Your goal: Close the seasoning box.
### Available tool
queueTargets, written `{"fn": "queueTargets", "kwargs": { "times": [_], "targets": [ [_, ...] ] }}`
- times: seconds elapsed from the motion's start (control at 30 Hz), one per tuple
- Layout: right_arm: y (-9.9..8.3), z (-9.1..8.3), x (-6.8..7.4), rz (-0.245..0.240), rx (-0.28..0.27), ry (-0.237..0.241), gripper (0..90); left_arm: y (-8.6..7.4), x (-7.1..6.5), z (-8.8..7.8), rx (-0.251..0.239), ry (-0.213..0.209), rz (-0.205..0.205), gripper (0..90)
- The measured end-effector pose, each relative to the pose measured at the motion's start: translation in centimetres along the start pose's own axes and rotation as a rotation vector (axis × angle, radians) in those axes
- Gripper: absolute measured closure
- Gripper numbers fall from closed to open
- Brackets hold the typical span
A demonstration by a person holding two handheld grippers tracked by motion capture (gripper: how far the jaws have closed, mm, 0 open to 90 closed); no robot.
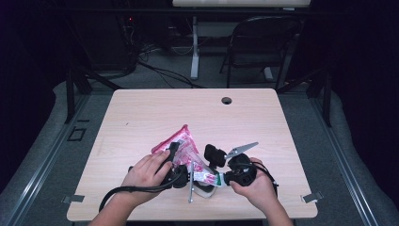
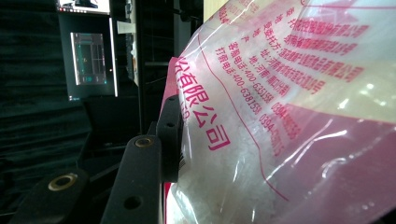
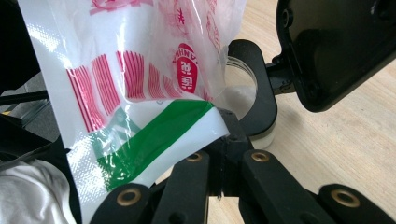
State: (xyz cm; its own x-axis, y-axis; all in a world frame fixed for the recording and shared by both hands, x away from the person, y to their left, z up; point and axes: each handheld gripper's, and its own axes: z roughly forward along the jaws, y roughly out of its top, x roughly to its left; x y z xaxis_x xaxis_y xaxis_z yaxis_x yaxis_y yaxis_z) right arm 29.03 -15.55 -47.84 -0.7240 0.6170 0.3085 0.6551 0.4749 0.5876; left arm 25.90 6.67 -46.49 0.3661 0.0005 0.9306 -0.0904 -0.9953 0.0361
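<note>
A clear plastic bag printed in pink and red with a green stripe (image 1: 186, 150), holding white grains, is held up just above the near middle of the pale wooden table (image 1: 141, 113), between the two grippers. The left gripper (image 1: 181, 162) has its jaws partly closed on the bag's body (one black pad presses flat on the film in the left gripper view). The right gripper (image 1: 220, 179) is closed tight on the bag's green-striped corner (image 3: 159, 135). Directly under that corner sits a small clear round container (image 3: 245, 100), with the left gripper's black parts crowding over its rim. Beyond the table stand a black folding chair (image 1: 256, 44) and a white table leg (image 1: 194, 47), well apart from the work.
</note>
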Motion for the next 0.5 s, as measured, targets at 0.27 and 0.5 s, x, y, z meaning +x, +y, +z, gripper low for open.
{"fn": "queueTargets", "kwargs": {
  "times": [0.27, 0.5],
  "targets": [
    [-0.01, -0.04, -0.10, -0.001, -0.002, 0.005, 90.0, 0.14, 0.01, -0.07, 0.005, 0.000, 0.003, 64.8],
    [-0.01, -0.05, -0.11, -0.001, -0.002, 0.006, 90.0, 0.19, 0.04, -0.12, 0.004, 0.004, 0.010, 64.9]
  ]
}}
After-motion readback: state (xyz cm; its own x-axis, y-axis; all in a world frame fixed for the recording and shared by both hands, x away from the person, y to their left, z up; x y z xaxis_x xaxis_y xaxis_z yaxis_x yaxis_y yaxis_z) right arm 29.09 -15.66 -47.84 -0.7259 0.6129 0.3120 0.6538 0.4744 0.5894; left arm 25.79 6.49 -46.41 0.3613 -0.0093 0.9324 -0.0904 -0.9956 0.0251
